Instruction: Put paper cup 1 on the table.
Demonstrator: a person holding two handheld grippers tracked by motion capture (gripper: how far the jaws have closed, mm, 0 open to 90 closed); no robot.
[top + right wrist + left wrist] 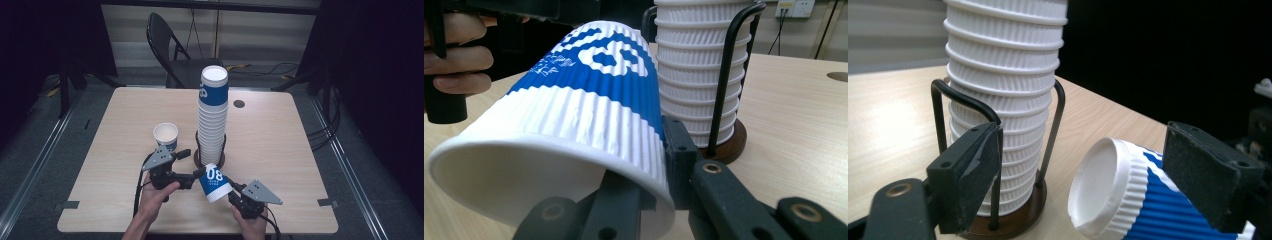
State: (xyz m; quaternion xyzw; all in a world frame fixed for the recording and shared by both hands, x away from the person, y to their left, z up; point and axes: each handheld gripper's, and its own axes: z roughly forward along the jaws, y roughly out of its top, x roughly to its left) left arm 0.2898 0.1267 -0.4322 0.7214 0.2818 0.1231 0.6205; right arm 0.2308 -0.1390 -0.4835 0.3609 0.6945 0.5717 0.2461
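A tall stack of ribbed white paper cups (212, 125) stands in a black wire holder (196, 150) on a round wooden base at the table's middle. In front of it a blue-and-white ribbed cup (215, 182) printed "08" hangs tilted, base toward the stack. My right gripper (649, 165) is shut on its rim, one jaw inside and one outside. My left gripper (1085, 150) is open around the cup's base (1100, 187). Its left pad (970, 172) stands clear of the cup, close to the holder, and its right pad (1205, 175) sits by the cup's side.
A single paper cup (166, 134) stands upright left of the stack. The table (280, 145) has a cable hole (239, 104) at the far right. A black folding chair (172, 50) stands beyond the far edge. A hand (459, 60) holds the left gripper.
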